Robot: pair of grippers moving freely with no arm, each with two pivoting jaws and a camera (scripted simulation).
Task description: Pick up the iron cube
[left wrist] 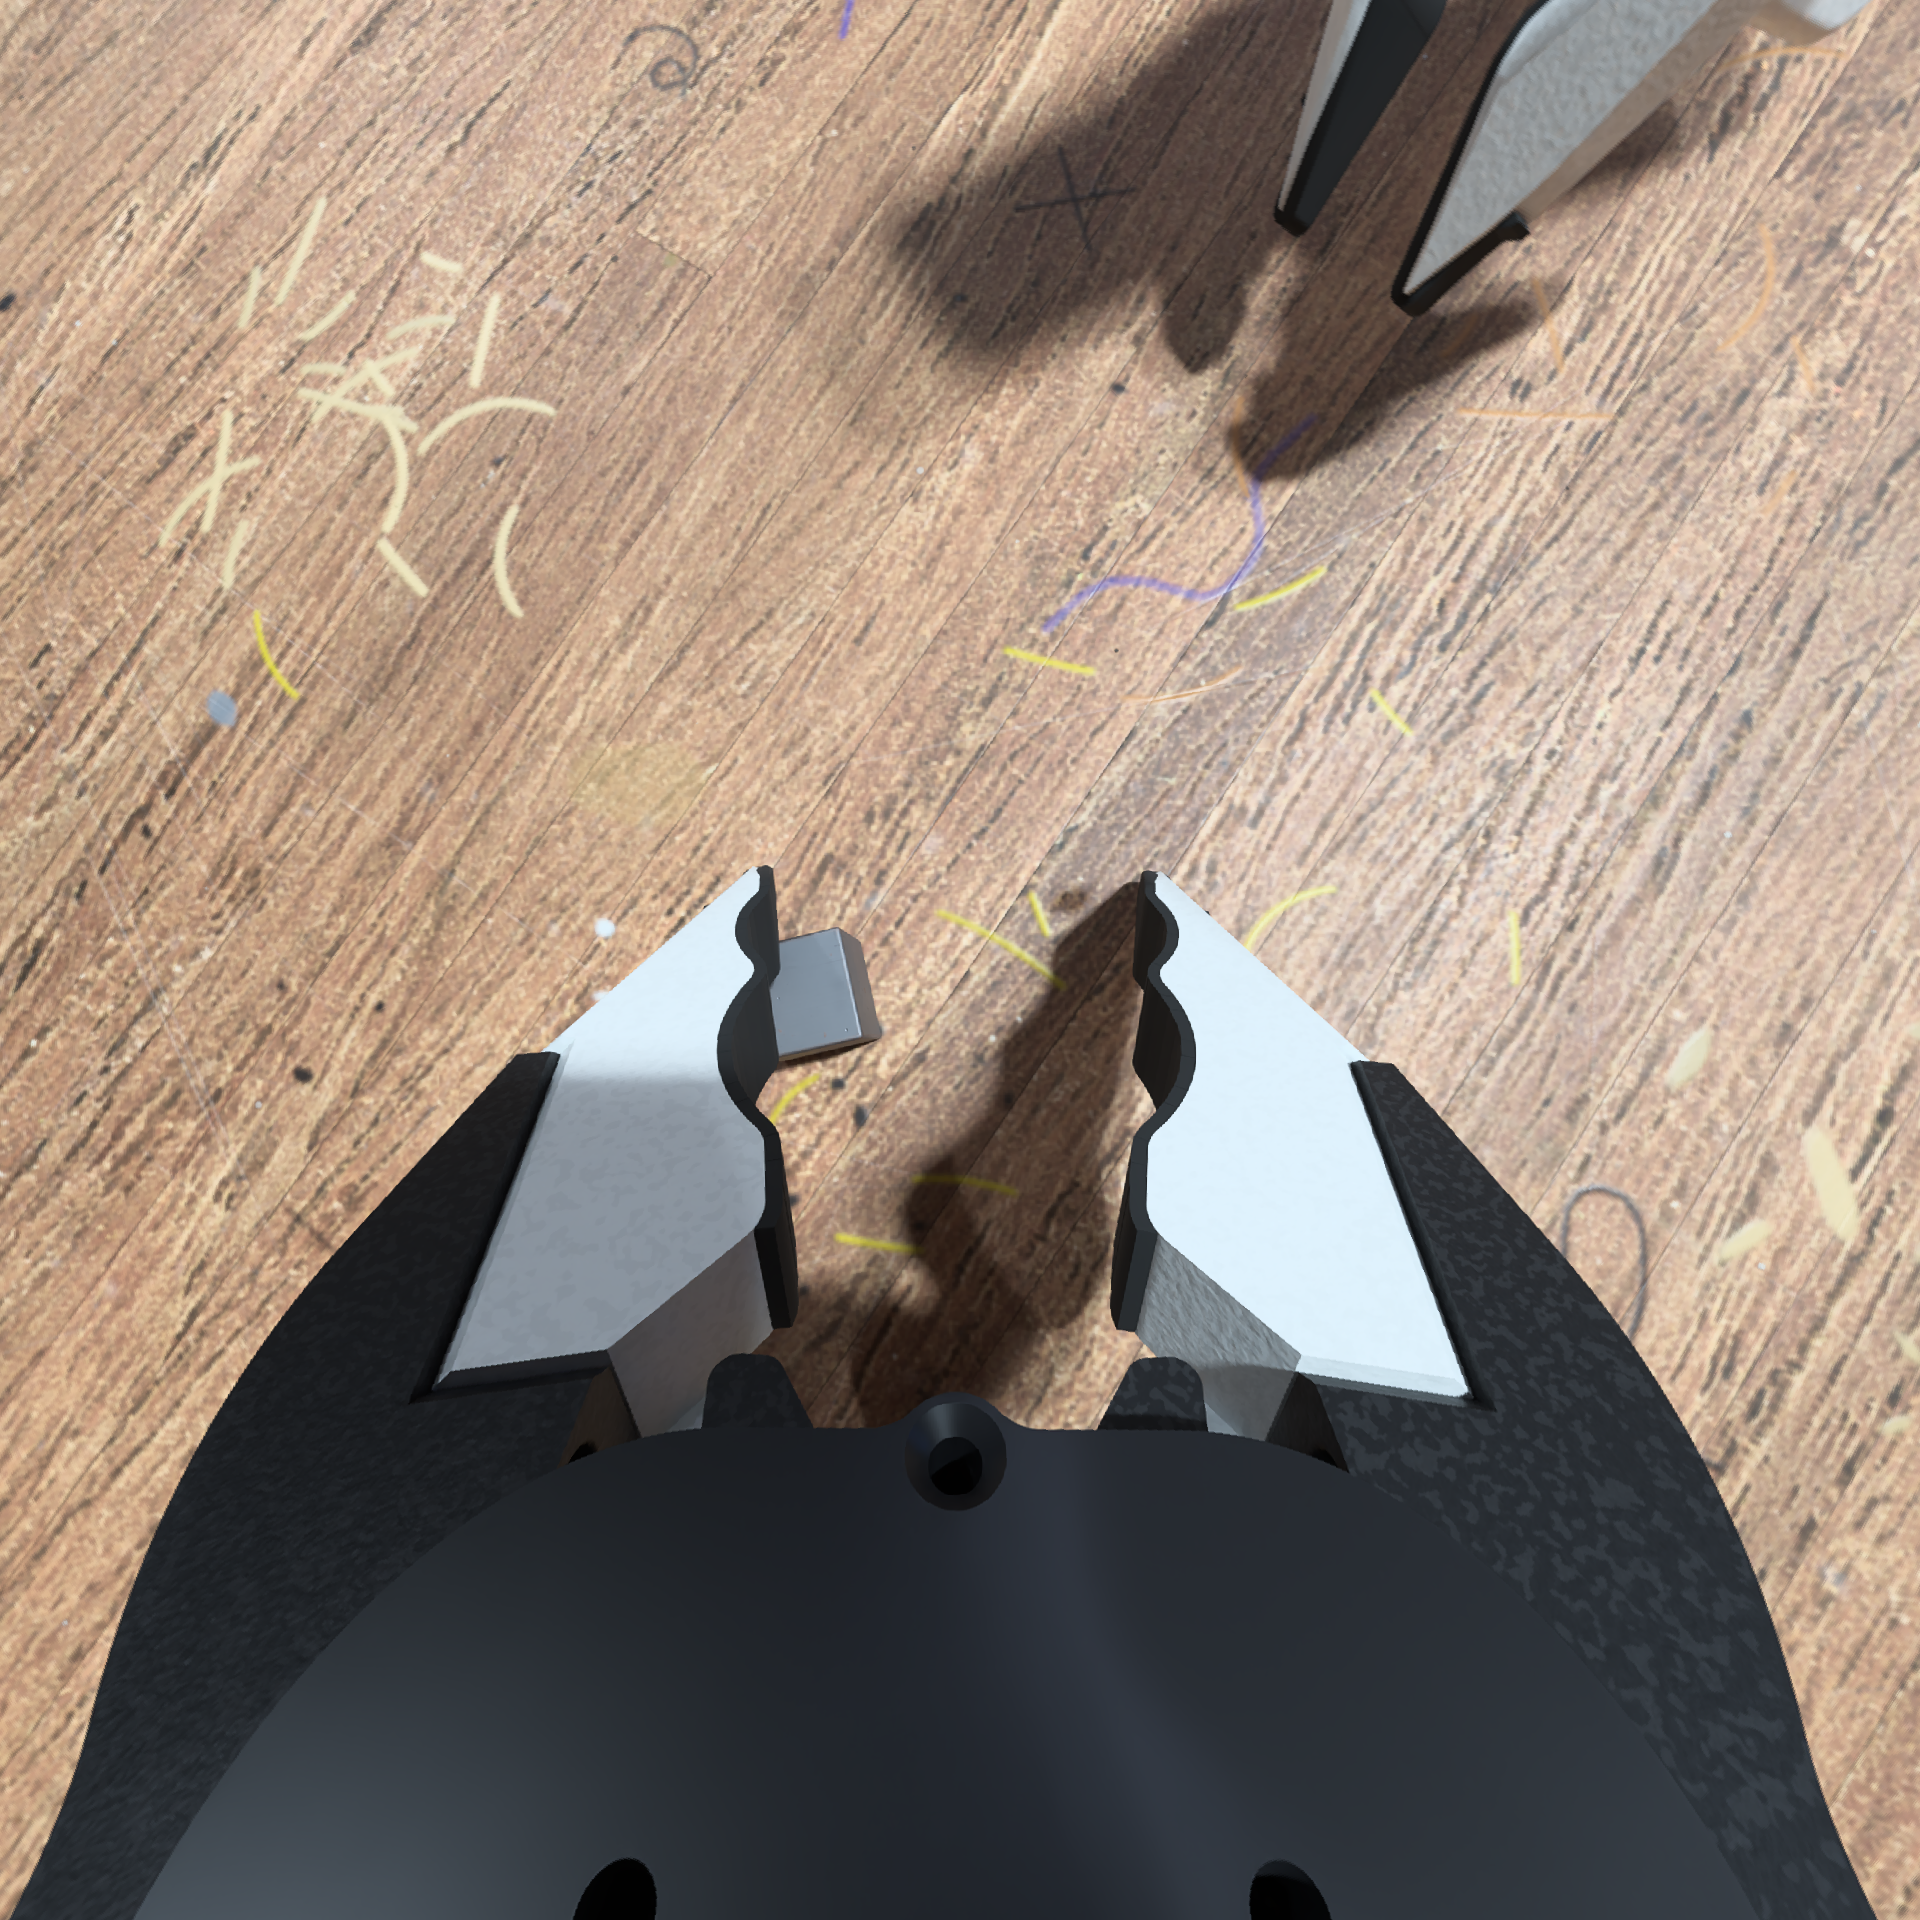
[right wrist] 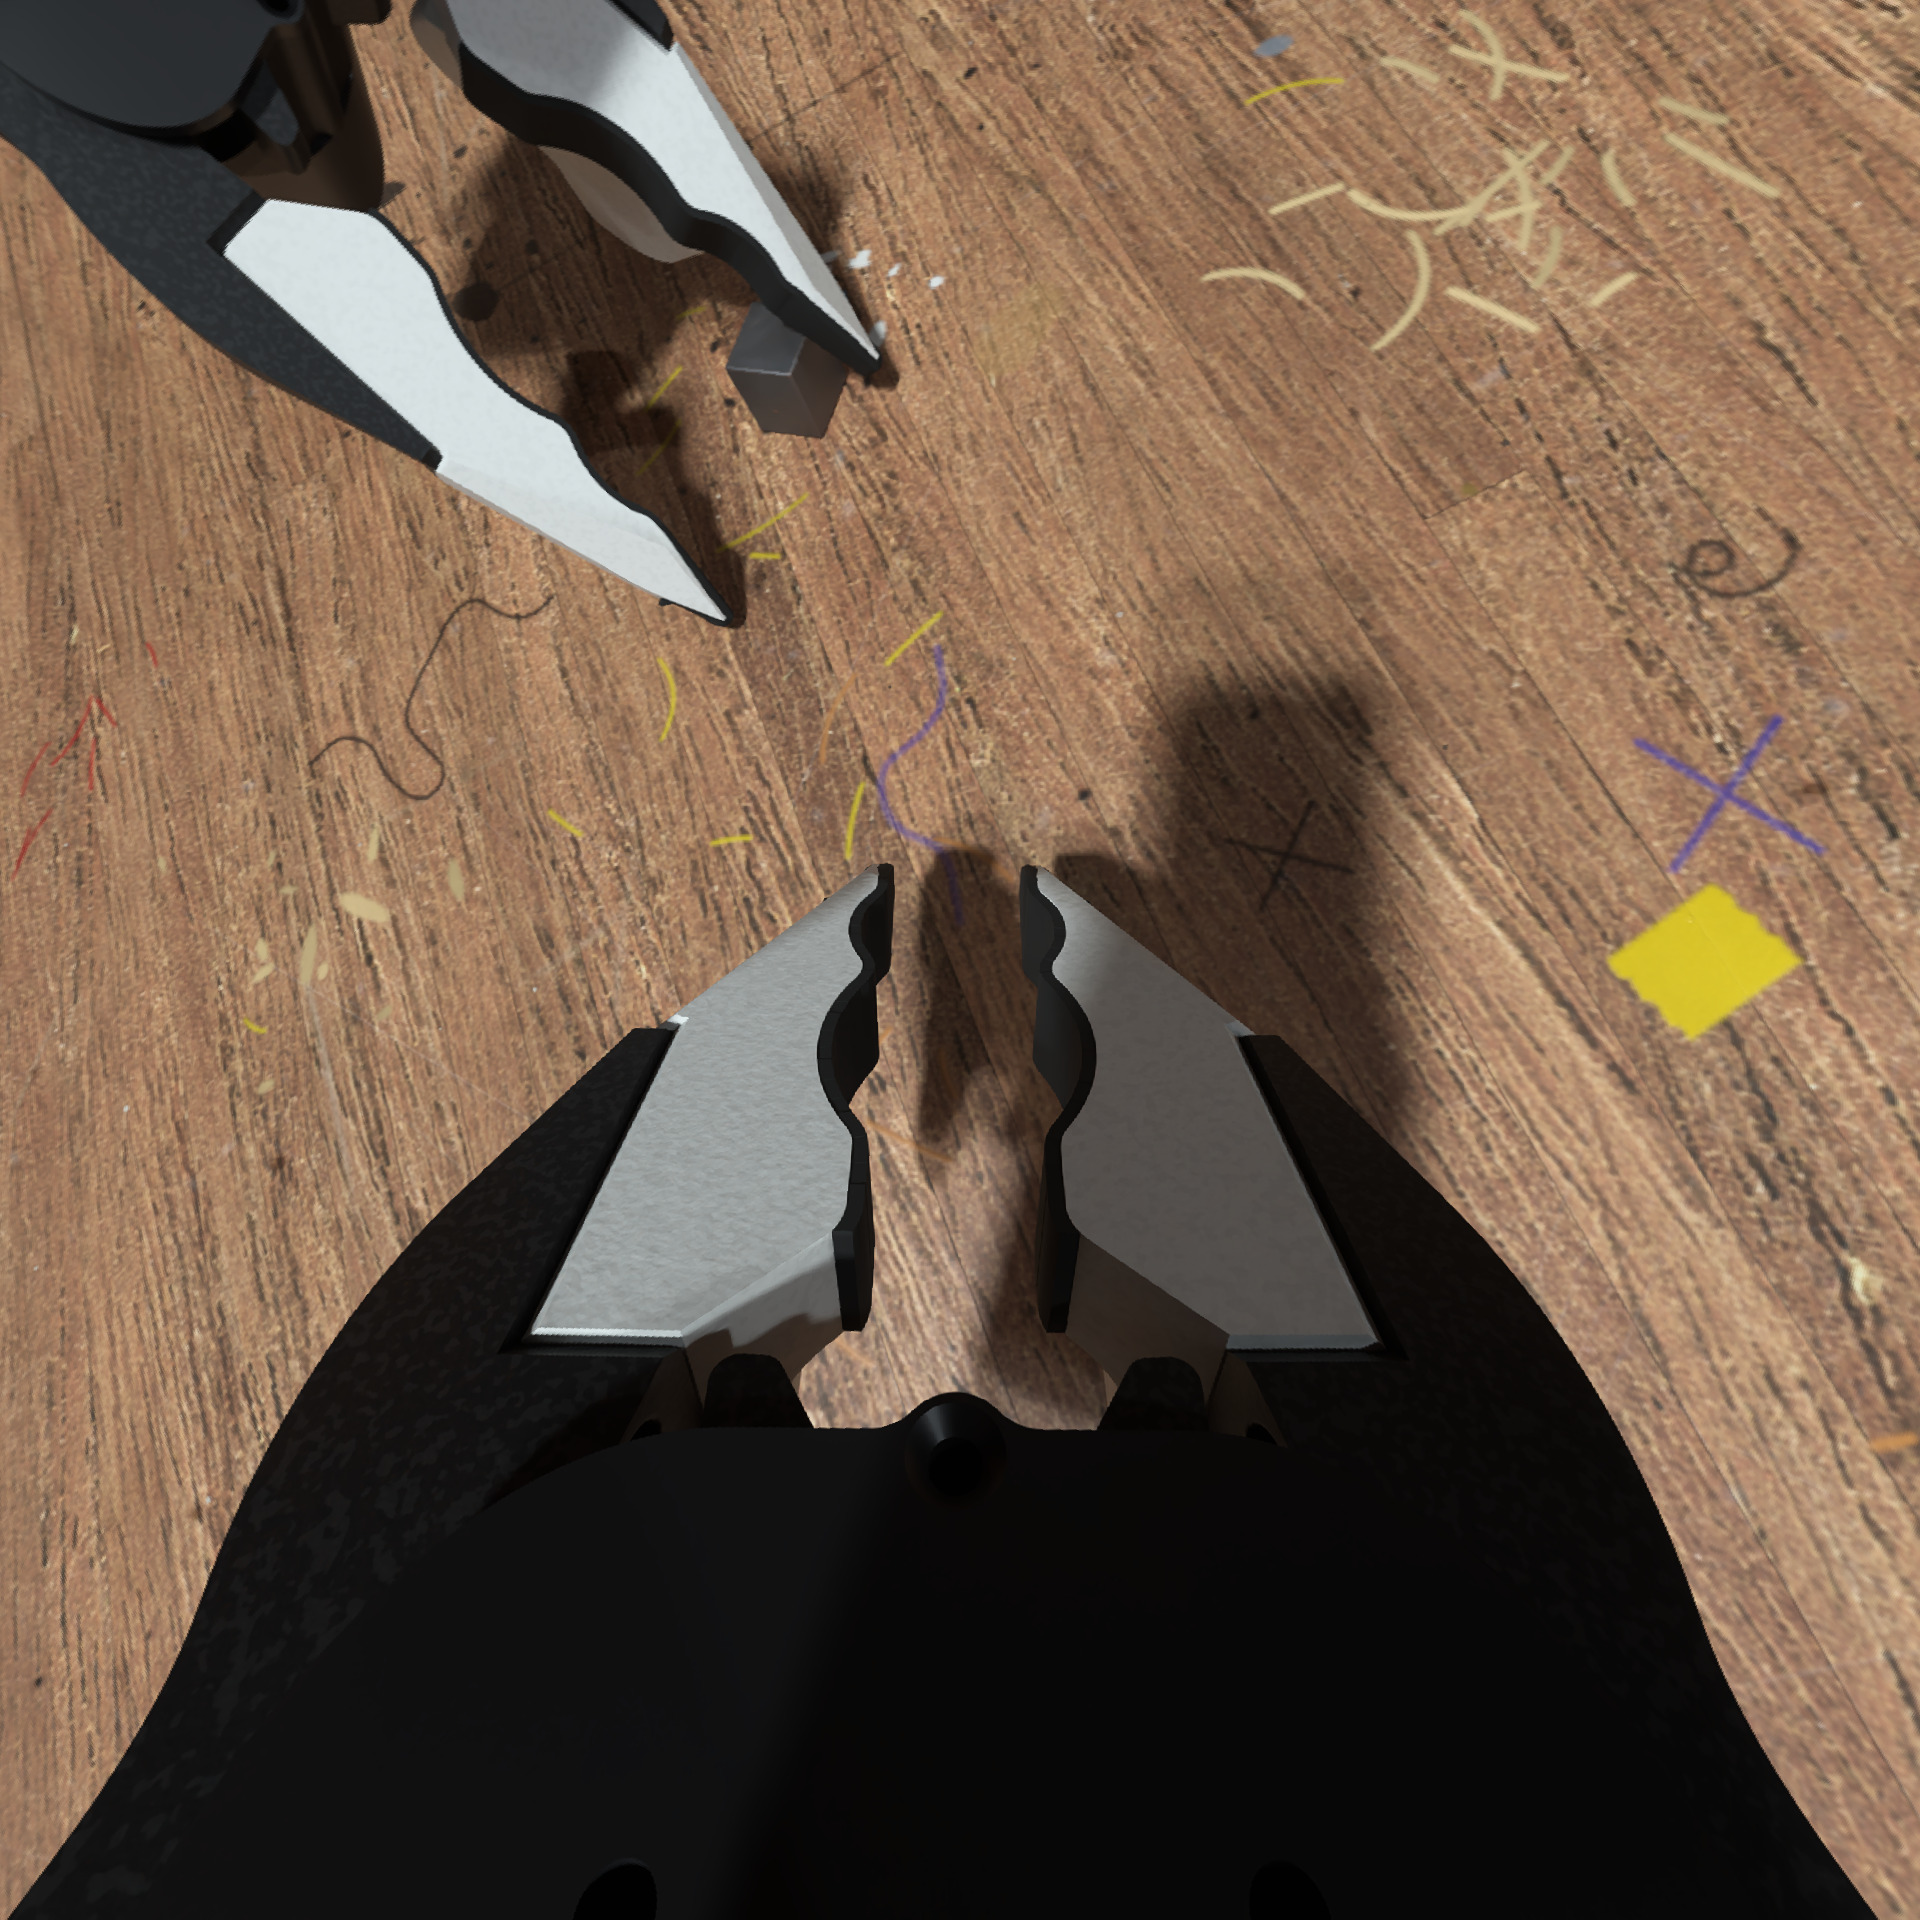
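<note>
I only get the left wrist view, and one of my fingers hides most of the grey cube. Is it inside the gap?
Observer: Yes. The iron cube stands between the left gripper fingers, close beside the tip of the one hiding it.
Operator: Lifted at all?
Observer: No, its whole base rests on the wooden table.
Operator: Anything else lying around?
Observer: A flat yellow square patch, well away from the cube.

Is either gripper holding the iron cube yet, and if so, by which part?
Nothing is held. The left gripper is open around the iron cube, which sits beside one finger. The right gripper is empty.
</note>
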